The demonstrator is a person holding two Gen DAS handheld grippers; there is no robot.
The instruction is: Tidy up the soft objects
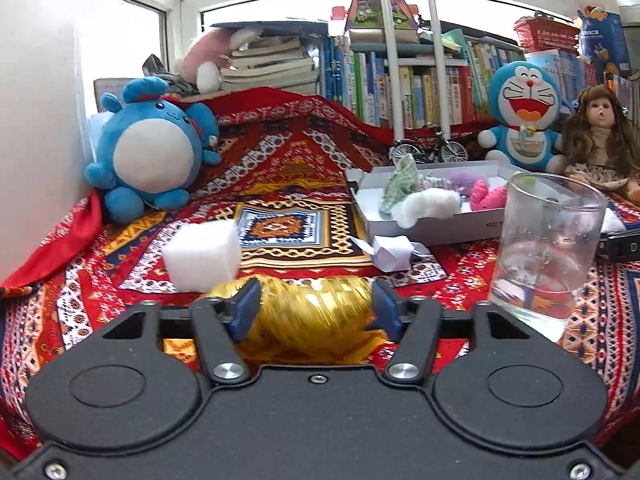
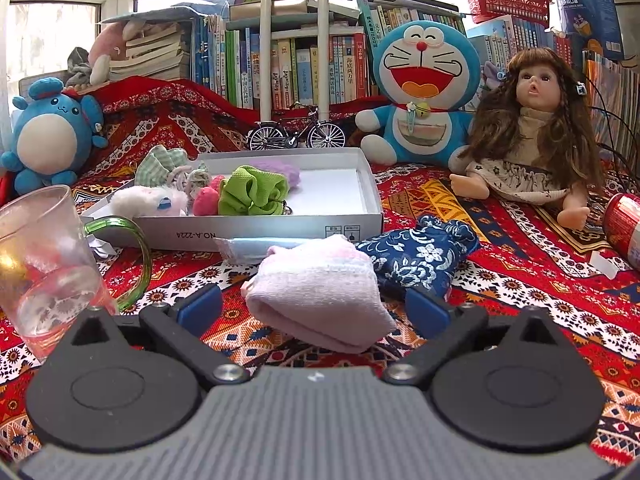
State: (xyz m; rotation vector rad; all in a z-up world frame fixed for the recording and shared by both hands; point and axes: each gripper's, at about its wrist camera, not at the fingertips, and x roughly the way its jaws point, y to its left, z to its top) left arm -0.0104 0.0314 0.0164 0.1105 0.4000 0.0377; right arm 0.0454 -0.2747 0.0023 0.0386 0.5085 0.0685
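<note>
Your left wrist view is showing the left claw (image 1: 314, 306) standing apart around a shiny gold bundle (image 1: 316, 310), a white foam cube (image 1: 202, 256) lying just beyond. Only your right wrist view is showing the right claw (image 2: 314, 312) gaping around a folded pink sock (image 2: 320, 296), near the white tray (image 2: 280, 226).

- Home, likely a child's room or study corner by a bay window (image 1: 280, 4).
- Back row packed with upright colourful-spined books (image 2: 304, 68), plus a stack of worn paperbacks (image 1: 268, 68) lying flat.
- Toys along the edge: round blue-and-white plush creature (image 1: 154, 152), blue-and-white laughing cat plush (image 2: 424, 92), long-haired brown-wigged doll (image 2: 532, 128), small metal model bicycle (image 2: 296, 134).
- Surface draped in a red patterned woven cloth (image 1: 288, 168), not a workbench.
- Red plastic basket (image 2: 508, 0) perched on top of the books.
</note>
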